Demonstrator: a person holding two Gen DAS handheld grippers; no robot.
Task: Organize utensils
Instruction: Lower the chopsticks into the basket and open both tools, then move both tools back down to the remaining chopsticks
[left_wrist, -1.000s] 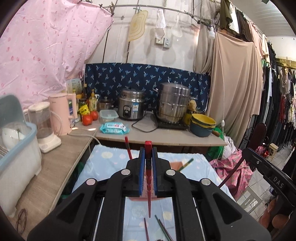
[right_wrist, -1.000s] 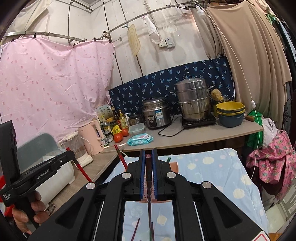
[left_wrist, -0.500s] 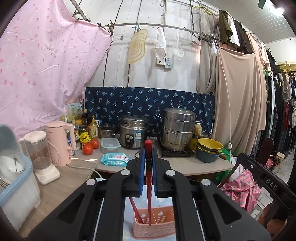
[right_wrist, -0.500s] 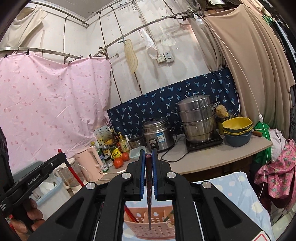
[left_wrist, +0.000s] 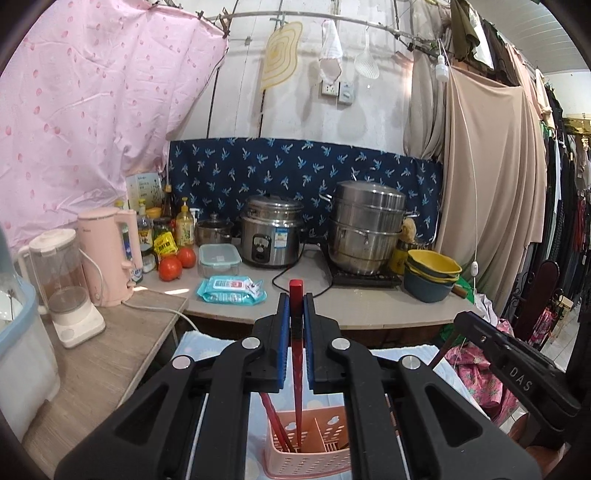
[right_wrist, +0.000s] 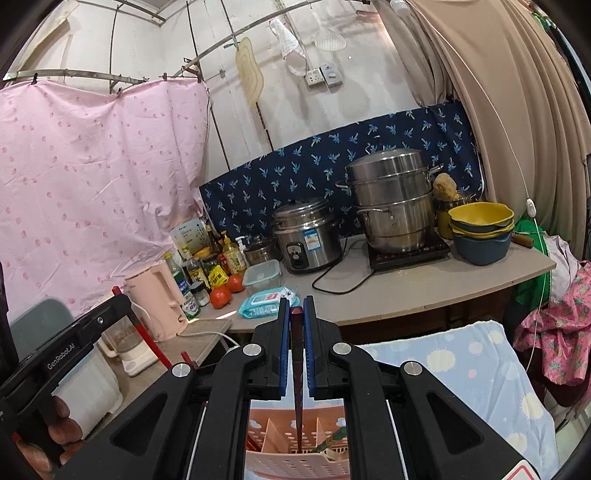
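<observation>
My left gripper is shut on a bright red chopstick that hangs tip down into a pink slotted basket. Another red chopstick leans in the same left compartment. In the right wrist view, my right gripper is shut on a dark red chopstick. Its tip sits inside a middle compartment of the basket, and a green utensil lies one slot to the right. Each gripper shows at the edge of the other's view, the right gripper and the left gripper held by a hand.
The basket stands on a table with a blue spotted cloth. Behind is a counter with a rice cooker, steamer pot, stacked bowls, wipes pack, tomatoes and bottles. A pink kettle and blender stand left.
Both grippers have moved forward over the table, chopsticks still gripped. The pink basket has come in underneath, and both chopstick tips now reach into it.
</observation>
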